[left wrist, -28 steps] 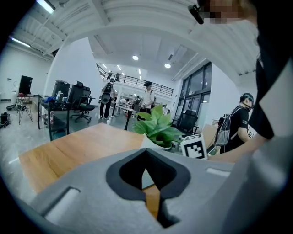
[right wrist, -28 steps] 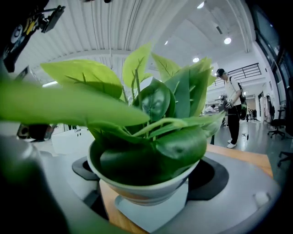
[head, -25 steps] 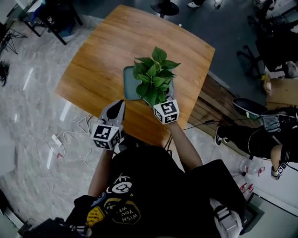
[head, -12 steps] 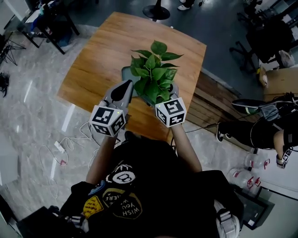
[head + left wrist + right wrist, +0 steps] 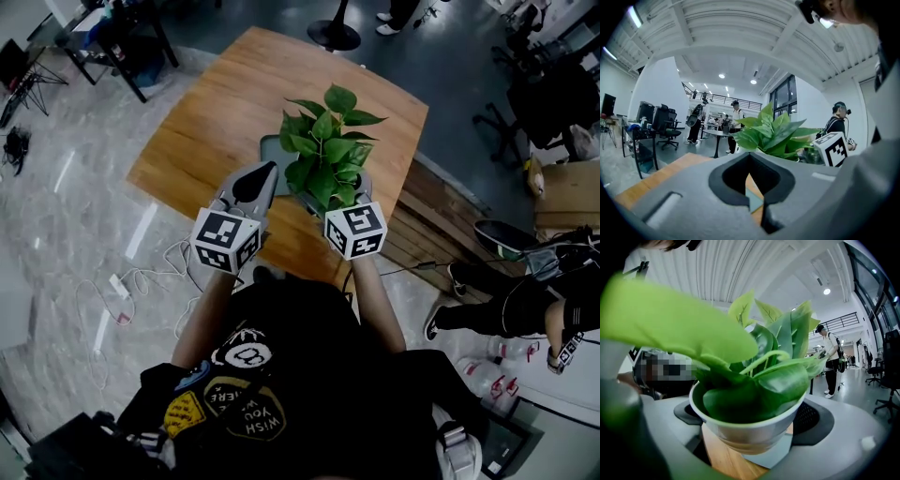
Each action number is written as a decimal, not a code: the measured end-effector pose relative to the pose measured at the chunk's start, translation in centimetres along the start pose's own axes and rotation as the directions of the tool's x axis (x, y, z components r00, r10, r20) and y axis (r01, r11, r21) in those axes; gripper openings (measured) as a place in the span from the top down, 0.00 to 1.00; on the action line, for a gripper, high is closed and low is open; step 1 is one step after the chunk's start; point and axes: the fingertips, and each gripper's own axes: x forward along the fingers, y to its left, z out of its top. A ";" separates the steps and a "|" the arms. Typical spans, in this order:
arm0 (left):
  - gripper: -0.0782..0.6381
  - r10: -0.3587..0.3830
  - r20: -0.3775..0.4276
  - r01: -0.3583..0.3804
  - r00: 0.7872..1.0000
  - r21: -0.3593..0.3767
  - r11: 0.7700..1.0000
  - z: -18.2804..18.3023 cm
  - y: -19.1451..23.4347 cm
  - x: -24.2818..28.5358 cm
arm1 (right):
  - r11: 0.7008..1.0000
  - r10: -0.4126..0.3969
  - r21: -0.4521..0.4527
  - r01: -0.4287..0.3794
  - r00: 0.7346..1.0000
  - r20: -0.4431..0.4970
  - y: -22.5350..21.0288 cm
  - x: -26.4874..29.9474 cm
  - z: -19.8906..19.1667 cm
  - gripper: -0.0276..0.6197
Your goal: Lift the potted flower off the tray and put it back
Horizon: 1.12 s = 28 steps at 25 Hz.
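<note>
At the counter's (image 5: 216, 112) near edge, the left gripper (image 5: 261, 178) has its jaws pressed together, empty. Just beside it, the right gripper's (image 5: 358, 192) jaws pinch the potted flower's (image 5: 750, 427) white pot, raised over the grey tray (image 5: 271, 150) lying farther in on the counter.

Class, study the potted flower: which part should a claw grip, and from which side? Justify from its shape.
Grip the white pot by its wall just under the rim, coming in level from the side. The leaves spread over the top and block an approach from above; the pot widens upward, so it should not slip down. The right claw holds it so.
</note>
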 end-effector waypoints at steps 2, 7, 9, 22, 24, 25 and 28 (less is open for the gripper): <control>0.90 0.000 0.019 0.001 1.000 -0.026 1.000 0.0 0.2 -0.4 | 1.000 0.005 -0.001 -0.005 1.000 -0.004 0.1 0.2 -0.1 0.12; 0.90 -0.001 0.026 0.003 1.000 -0.043 0.999 0.1 0.6 -1.3 | 1.000 0.009 -0.003 -0.009 1.000 -0.016 0.6 0.7 -0.3 0.12; 0.90 0.002 0.023 -0.001 1.000 -0.048 0.999 0.1 0.9 -1.4 | 1.000 0.010 -0.002 -0.010 1.000 -0.020 0.5 1.1 -0.3 0.12; 0.90 0.085 -0.086 -0.094 0.993 -0.108 0.990 -6.2 4.5 -1.2 | 0.996 0.089 0.033 -0.088 0.995 -0.034 -1.6 8.8 -8.2 0.12; 0.90 0.112 -0.105 -0.127 0.988 -0.148 0.981 -7.9 5.3 -0.9 | 0.995 0.087 0.045 -0.085 0.996 -0.033 -2.8 11.1 -10.3 0.12; 0.90 0.115 -0.113 -0.133 0.987 -0.168 0.977 -8.7 5.3 -0.7 | 0.995 0.084 0.047 -0.083 0.996 -0.032 -3.5 12.3 -11.5 0.12; 0.90 0.093 -0.123 -0.115 0.988 -0.183 0.976 -10.6 4.4 -0.3 | 0.997 0.078 0.032 -0.076 0.996 -0.048 -5.7 15.9 -16.1 0.12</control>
